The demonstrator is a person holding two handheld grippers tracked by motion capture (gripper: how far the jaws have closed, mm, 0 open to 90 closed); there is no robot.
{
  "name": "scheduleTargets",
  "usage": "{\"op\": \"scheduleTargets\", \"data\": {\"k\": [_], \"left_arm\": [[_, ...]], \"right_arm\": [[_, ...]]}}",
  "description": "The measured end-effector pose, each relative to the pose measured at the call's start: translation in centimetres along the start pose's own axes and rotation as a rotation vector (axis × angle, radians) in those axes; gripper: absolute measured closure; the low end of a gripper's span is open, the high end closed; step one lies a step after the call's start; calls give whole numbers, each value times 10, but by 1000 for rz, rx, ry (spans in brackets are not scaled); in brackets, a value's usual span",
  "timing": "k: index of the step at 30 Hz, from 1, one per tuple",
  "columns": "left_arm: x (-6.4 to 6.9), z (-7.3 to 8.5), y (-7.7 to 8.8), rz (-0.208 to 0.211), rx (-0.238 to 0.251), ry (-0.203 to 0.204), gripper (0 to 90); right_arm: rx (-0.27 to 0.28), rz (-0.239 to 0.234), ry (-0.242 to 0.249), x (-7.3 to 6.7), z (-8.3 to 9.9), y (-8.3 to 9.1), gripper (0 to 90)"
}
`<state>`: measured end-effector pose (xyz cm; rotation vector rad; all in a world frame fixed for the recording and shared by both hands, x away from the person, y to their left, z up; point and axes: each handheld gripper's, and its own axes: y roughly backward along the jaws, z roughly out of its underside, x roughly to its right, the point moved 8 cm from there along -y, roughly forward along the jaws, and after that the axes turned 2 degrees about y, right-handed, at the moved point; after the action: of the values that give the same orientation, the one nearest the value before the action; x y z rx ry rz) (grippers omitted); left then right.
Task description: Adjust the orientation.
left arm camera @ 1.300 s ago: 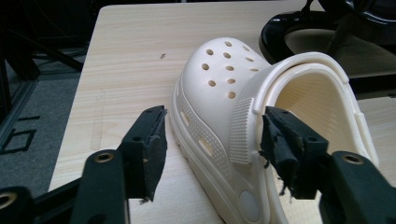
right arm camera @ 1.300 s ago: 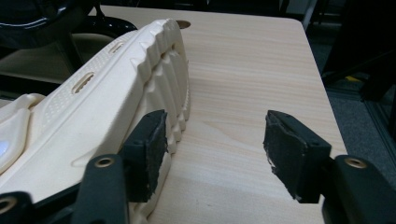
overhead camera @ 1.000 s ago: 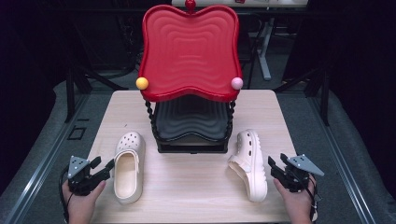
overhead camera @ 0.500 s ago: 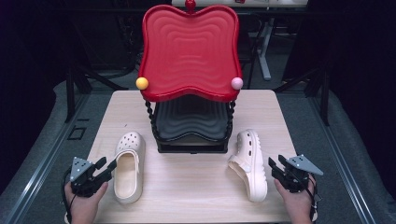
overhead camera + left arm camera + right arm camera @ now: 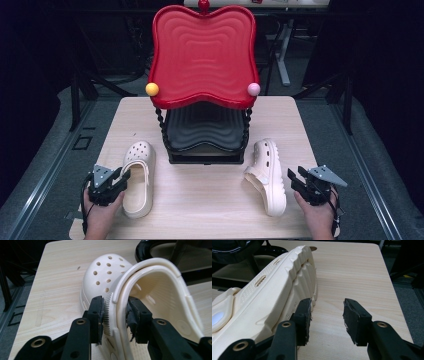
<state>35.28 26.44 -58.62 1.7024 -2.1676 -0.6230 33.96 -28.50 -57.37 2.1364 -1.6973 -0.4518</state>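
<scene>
While both clogs lie on the table [image 5: 210, 200], the work of moving them looks barely begun. From the high view, a rack [image 5: 204, 145] stands at the table's middle, a red tray [image 5: 202, 55] on top and a black tray [image 5: 202, 132] beneath; both trays look bare as far as can be seen, though the red one hides much of the black. The left clog [image 5: 137, 177] sits sole-down just left of the rack's front, and the left gripper [image 5: 119, 181] reaches its heel side. The right clog [image 5: 267, 175] lies tipped on its side just right of the rack, with the right gripper [image 5: 295, 179] just beside its heel end.

Along the left gripper view, the left gripper [image 5: 115, 312] has its jaws astride the side wall of the left clog [image 5: 120, 290]: one outside against the ribbed edge, the other inside the opening. They look clamped on that wall, though a thin gap may remain at the inner pad. The clog rests flat on the table, not yet lifted.

Along the right gripper view, the right gripper [image 5: 327, 312] stands spread wide with nothing between its jaws. The right clog [image 5: 274, 290] shows its ridged sole, and one jaw sits just beside that sole, perhaps brushing it.

By my judgement one grasp is made; lifting, the second grasp and any placing on the rack remain.
</scene>
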Motion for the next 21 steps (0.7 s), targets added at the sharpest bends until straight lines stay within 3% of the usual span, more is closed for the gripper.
{"op": "scheduleTargets", "data": {"k": [10, 13, 21], "left_arm": [[-1, -1, -1, -21, -11, -16, 731], [2, -1, 1, -21, -14, -25, 737], [17, -1, 10, 21, -19, -31, 742]], "right_arm": [[-14, 3, 1, 0, 2, -2, 571], [5, -6, -11, -1, 0, -2, 571], [10, -4, -23, 3, 0, 1, 571]]}}
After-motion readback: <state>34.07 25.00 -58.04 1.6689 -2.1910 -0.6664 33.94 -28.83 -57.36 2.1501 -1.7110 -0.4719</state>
